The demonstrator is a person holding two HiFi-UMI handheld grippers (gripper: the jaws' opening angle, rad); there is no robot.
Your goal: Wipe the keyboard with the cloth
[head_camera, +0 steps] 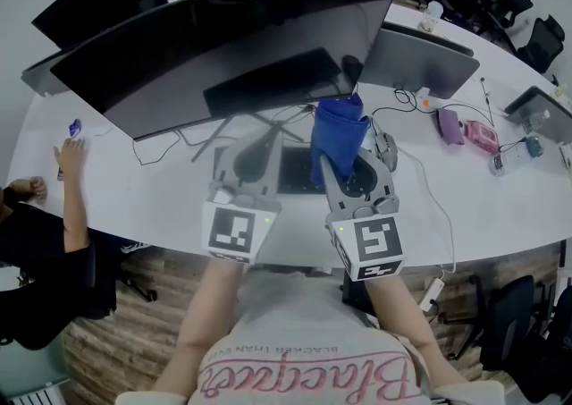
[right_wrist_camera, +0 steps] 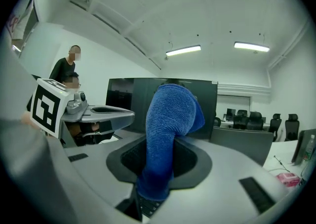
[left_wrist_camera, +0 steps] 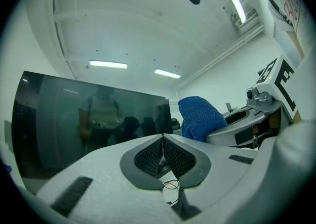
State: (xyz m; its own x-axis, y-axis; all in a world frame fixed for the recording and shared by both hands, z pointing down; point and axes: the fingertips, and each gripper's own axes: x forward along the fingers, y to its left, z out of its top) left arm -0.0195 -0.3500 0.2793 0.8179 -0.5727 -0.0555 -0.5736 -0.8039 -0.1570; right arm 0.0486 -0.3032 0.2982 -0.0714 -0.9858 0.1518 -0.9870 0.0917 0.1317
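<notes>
My right gripper is shut on a blue cloth, which stands up out of the jaws and folds over at the top. In the right gripper view the cloth fills the gap between the pads. The black keyboard lies on the white desk under both grippers and is mostly hidden; a few keys show below the cloth. My left gripper hovers beside the right one, shut with nothing in it; its pads meet at the tip. From the left gripper view the cloth shows to the right.
A big curved monitor stands just behind the keyboard, with cables under it. A second screen, a purple item and a pink one lie to the right. A person's arm rests on the desk's left edge.
</notes>
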